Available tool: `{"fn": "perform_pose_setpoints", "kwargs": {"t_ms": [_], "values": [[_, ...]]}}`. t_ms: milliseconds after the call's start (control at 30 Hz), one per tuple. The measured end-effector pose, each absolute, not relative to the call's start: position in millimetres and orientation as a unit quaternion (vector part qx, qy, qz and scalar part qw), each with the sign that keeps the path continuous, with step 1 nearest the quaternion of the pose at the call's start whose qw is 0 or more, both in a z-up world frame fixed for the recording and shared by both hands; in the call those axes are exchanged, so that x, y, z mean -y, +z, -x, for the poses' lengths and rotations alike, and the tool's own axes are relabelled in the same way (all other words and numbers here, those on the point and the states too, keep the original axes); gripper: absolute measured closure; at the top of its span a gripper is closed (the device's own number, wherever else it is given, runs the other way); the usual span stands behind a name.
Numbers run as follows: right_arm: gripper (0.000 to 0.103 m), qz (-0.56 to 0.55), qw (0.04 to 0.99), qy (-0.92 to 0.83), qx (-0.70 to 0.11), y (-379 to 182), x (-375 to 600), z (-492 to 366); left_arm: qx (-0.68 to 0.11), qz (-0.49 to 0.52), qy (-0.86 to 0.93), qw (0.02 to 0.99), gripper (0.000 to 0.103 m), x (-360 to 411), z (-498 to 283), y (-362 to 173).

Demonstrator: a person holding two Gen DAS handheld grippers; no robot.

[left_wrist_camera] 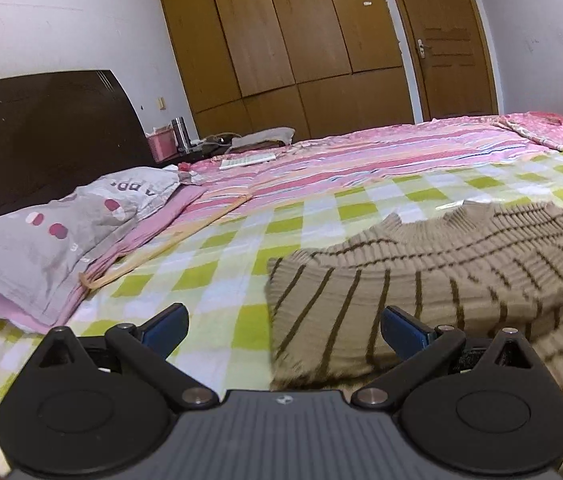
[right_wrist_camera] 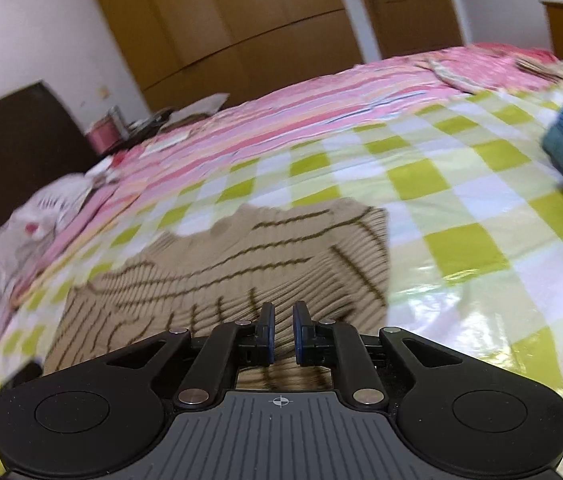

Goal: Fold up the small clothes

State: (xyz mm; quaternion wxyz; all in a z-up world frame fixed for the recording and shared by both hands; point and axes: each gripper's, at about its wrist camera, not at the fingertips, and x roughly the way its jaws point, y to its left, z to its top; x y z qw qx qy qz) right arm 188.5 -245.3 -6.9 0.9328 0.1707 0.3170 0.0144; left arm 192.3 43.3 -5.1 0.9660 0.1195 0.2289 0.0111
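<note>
Left gripper (left_wrist_camera: 283,330): jaws spread wide, blue pads (left_wrist_camera: 405,330) well apart, nothing pressed between them; pointed forward and somewhat downward.

Right gripper (right_wrist_camera: 283,330): jaws close together with a narrow gap between the blue pads (right_wrist_camera: 267,332), nothing visibly clamped in the gap; pitched downward, view motion-blurred.

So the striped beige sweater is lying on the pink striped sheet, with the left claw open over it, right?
Not quite: the striped beige sweater lies on the green checked sheet, as the left wrist view shows. The pink striped sheet is farther back. The left claw is open over it.
</note>
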Motion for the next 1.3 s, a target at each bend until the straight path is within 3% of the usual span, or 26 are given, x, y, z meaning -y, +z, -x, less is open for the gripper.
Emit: {"fn": "perform_pose_setpoints", "kwargs": {"t_ms": [200, 300, 533, 1100, 1300], "values": [[0.091, -0.123, 0.938, 0.063, -0.319, -7.6, 221.7, -190.0, -0.229, -0.129, 0.004, 0.965, 0.0, -19.4, -209.1, -0.5], [0.086, -0.103, 0.933, 0.076, -0.336, -15.5, 215.2, -194.1, -0.246, -0.136, 0.001, 0.96, 0.0, -11.3, -214.2, -6.9], [0.087, -0.104, 0.927, 0.072, -0.352, -26.7, 218.1, -195.9, -0.303, -0.185, -0.002, 0.935, 0.0, 6.4, -219.1, -33.6], [0.085, -0.098, 0.927, 0.073, -0.355, -14.8, 216.8, -182.3, -0.307, -0.179, 0.003, 0.935, 0.0, 7.4, -212.5, -21.5], [0.077, -0.082, 0.923, 0.077, -0.367, -17.8, 211.1, -182.9, -0.324, -0.177, 0.002, 0.929, 0.0, 7.9, -214.9, -26.3]]}}
